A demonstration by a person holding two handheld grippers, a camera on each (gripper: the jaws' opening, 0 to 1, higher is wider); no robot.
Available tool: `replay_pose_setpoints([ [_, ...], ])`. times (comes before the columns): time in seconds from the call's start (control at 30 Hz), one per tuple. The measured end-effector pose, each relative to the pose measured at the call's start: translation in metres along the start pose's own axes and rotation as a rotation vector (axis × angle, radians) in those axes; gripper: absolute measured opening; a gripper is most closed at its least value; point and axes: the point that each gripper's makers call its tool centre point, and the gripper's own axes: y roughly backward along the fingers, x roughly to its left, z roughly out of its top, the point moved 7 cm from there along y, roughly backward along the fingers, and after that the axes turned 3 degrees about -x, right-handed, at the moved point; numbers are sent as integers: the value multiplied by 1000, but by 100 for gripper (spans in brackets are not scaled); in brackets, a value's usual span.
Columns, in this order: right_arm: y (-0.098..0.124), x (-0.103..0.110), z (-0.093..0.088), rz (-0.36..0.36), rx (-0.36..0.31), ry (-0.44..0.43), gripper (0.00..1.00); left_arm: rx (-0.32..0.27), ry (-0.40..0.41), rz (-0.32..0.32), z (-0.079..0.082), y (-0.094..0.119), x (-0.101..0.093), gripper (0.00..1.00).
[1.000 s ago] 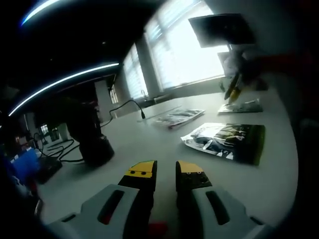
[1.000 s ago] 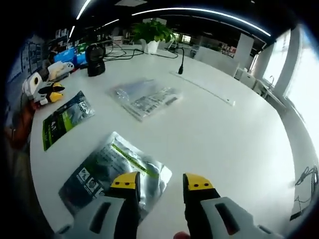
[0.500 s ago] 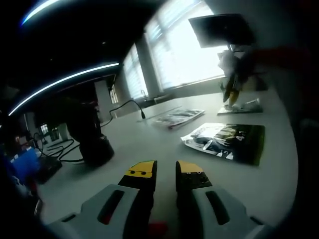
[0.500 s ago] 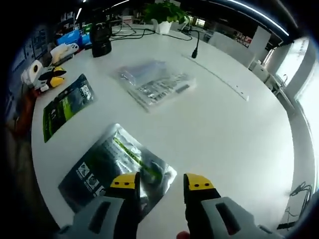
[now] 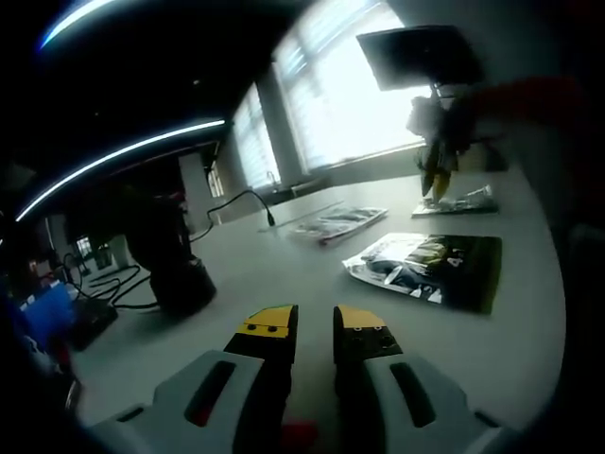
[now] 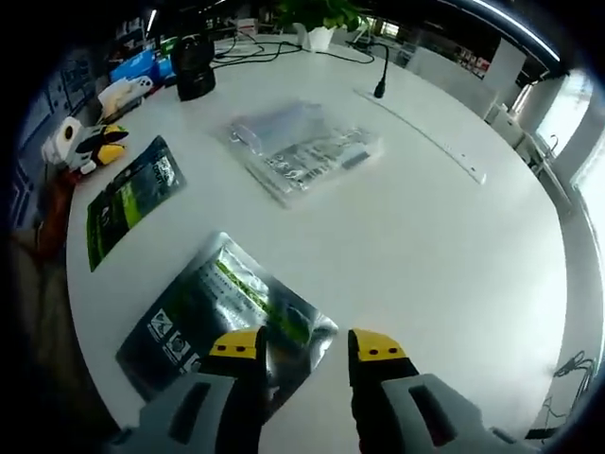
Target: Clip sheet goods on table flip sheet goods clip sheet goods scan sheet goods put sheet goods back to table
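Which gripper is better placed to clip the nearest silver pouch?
Right. The right gripper hangs open directly over the silver pouch's edge, while the left gripper sits apart from the packets, above bare table.

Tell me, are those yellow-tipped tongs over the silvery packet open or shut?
Open: the right tongs show a clear gap, hovering above the silvery packet.

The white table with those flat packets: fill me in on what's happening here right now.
A person holds a two-jaw gripper in each hand above a white table. The right gripper hovers, jaws apart, over the near edge of a silver-and-green packet, not gripping it. The left gripper sits low and empty, jaws nearly together. A green packet and clear packets lie untouched.
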Motion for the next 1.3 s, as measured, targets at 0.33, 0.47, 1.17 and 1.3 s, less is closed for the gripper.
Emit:
replay_pose_setpoints([
  [0.33,-3,1,2,56,43,-7,29,3,-4,1,0,-1,0,8],
  [0.47,-3,1,0,82,42,-29,31,2,-2,0,0,-1,1,8],
  [1.17,2,24,2,33,40,46,7,3,-3,-3,0,-1,0,8],
  [1.3,1,30,7,-7,67,144,0,5,-7,-2,0,-1,0,8],
])
